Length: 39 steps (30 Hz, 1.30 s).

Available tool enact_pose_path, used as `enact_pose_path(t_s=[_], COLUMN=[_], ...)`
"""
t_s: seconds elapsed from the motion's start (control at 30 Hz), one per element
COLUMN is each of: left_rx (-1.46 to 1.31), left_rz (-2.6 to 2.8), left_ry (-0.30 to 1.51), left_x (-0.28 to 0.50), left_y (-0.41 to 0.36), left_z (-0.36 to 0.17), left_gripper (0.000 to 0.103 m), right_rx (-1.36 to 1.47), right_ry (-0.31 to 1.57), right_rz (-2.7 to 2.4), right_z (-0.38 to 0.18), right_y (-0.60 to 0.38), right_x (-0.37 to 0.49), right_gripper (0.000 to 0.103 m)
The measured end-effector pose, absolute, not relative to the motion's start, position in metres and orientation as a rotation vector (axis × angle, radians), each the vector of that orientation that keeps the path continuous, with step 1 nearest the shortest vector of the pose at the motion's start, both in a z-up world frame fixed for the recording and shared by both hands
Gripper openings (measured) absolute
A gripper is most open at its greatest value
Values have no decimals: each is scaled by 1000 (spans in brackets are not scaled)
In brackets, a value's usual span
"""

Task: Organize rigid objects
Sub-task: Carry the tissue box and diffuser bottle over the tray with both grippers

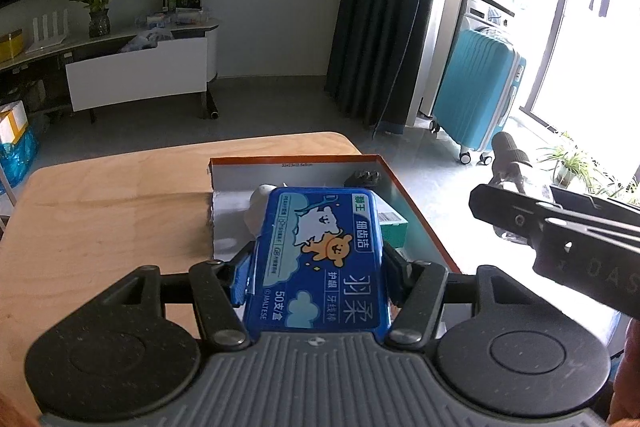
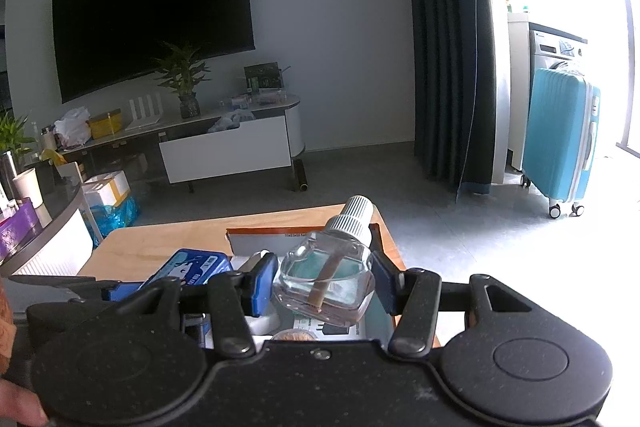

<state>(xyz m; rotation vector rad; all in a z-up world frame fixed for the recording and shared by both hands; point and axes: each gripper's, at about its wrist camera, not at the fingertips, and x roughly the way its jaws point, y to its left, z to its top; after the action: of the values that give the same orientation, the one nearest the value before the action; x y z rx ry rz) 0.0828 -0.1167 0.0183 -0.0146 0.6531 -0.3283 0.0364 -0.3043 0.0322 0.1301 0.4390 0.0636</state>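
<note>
My left gripper (image 1: 316, 267) is shut on a blue floss-pick box (image 1: 320, 259) with a cartoon bear, held above the open cardboard box (image 1: 416, 211) with orange edges on the wooden table (image 1: 100, 211). My right gripper (image 2: 324, 283) is shut on a clear glass bottle (image 2: 326, 279) with a ribbed white cap and a wick inside, also over the cardboard box (image 2: 260, 239). The right gripper's body shows at the right edge of the left wrist view, and the blue box (image 2: 192, 267) shows at the left of the right wrist view.
Inside the cardboard box lie a white rounded object (image 1: 258, 203), a dark lump (image 1: 362, 179) and a green-white carton (image 1: 394, 227). Beyond the table are a TV stand (image 2: 224, 143), a dark curtain (image 2: 444, 47) and a teal suitcase (image 2: 560, 143).
</note>
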Motion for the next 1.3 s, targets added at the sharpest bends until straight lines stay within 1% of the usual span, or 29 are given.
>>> enact_pose_path(t_s=[1.3], left_rx=[-1], left_rz=[-356], left_ry=[667], left_x=[98], left_y=[-131], left_z=[16], left_gripper=[63], right_rx=[119], right_ry=[465], right_rz=[103], right_z=[42], right_y=[-307], right_x=[51], right_gripper=[62])
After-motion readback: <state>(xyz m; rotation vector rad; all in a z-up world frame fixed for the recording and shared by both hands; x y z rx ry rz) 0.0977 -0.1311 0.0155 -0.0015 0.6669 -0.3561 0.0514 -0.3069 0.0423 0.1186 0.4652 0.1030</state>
